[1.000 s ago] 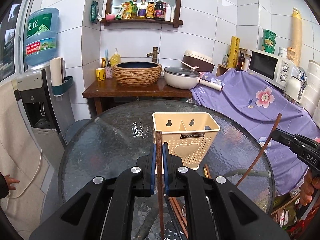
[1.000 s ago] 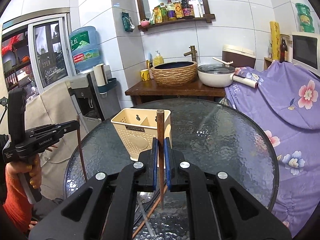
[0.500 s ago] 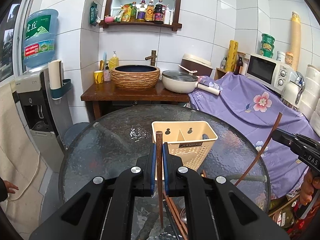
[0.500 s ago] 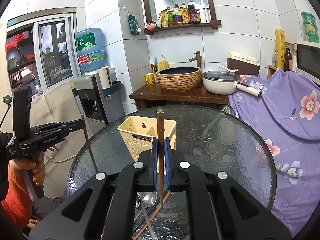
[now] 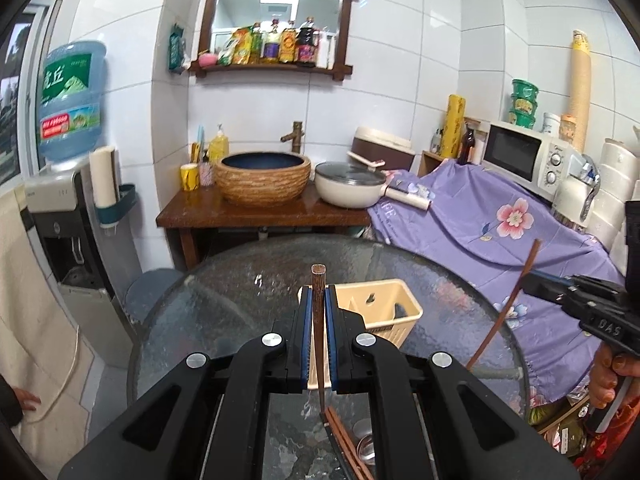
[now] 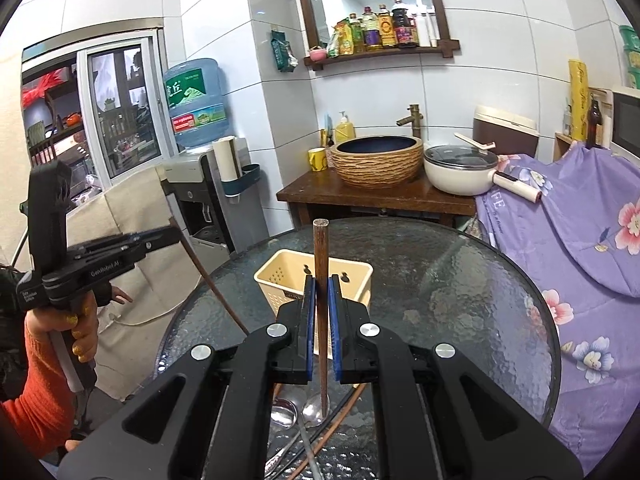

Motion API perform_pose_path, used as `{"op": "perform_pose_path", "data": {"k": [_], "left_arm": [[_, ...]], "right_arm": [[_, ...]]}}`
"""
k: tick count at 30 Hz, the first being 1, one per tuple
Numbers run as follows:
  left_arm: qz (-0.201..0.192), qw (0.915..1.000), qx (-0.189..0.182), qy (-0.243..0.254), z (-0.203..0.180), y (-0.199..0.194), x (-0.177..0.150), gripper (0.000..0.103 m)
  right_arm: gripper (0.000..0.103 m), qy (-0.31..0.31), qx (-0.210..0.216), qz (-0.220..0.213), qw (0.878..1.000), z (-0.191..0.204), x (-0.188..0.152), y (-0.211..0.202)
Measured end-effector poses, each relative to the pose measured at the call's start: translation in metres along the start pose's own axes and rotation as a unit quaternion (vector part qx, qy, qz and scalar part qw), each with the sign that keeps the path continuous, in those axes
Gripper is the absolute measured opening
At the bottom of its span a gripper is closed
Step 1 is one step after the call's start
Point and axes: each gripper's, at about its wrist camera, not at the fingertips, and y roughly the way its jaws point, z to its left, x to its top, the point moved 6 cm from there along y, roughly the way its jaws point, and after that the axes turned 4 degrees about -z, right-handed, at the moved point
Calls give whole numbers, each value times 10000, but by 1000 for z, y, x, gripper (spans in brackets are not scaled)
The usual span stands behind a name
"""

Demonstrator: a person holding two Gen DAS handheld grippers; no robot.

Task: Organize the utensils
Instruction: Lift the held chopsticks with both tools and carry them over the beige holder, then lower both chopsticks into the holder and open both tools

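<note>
Left wrist view: my left gripper (image 5: 317,344) pinches one chopstick (image 5: 318,320) upright; my right gripper (image 6: 321,336) pinches another (image 6: 321,280). Both hang above the worktop (image 6: 460,280), short of the cream holder (image 6: 292,272). Spoons (image 6: 296,412) and more chopsticks lie at the near edge, unsorted.
</note>
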Motion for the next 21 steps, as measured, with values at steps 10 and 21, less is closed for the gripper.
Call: {"op": "perform_pose_path", "data": {"k": [10,21], "left_arm": [[-416,9989,-192,44,-14,-17,90,7],[-641,9979,84,28,-30,19,125,7]], "right_arm": [[7,-145,110,-397,9990,19,87,-4],[7,-251,-507,-686,9960,12,127,41]]}}
